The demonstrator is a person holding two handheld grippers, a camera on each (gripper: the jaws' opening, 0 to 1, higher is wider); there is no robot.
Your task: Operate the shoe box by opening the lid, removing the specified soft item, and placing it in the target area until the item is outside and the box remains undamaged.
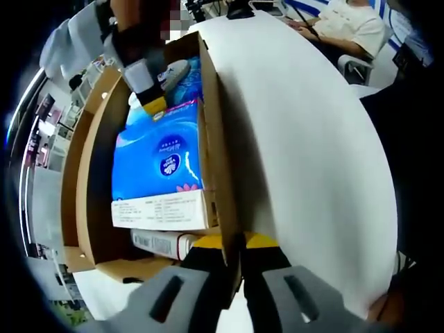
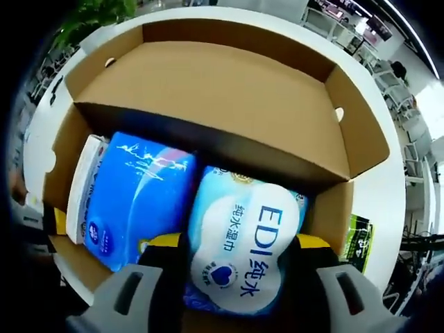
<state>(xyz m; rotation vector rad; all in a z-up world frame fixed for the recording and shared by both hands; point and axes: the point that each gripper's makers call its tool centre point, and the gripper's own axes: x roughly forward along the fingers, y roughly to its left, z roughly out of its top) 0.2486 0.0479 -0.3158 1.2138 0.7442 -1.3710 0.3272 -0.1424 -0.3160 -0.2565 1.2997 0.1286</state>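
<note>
The right gripper (image 2: 232, 277) has its jaws spread around the soft wet-wipe pack (image 2: 239, 239), one pad on each flank and the pack bulging between them, so it looks clamped on it, low inside the shoe box (image 2: 208, 83). The danger here is in the lift: the pack is squashy and sits tight against the blue tissue pack (image 2: 139, 201) just to the left of the jaws, so a weak squeeze could let it slide out, and a crooked pull could drag the neighbour up or catch the cardboard wall on the right. The open lid stands just beyond the jaws, and a lift that swings forward could knock it back. Over in the left gripper view, the left gripper (image 1: 239, 267) has its jaws drawn together on the box's side wall (image 1: 218, 173), pinning it; too hard a pinch there could crease the cardboard. The right gripper shows at the far end of the box.
</note>
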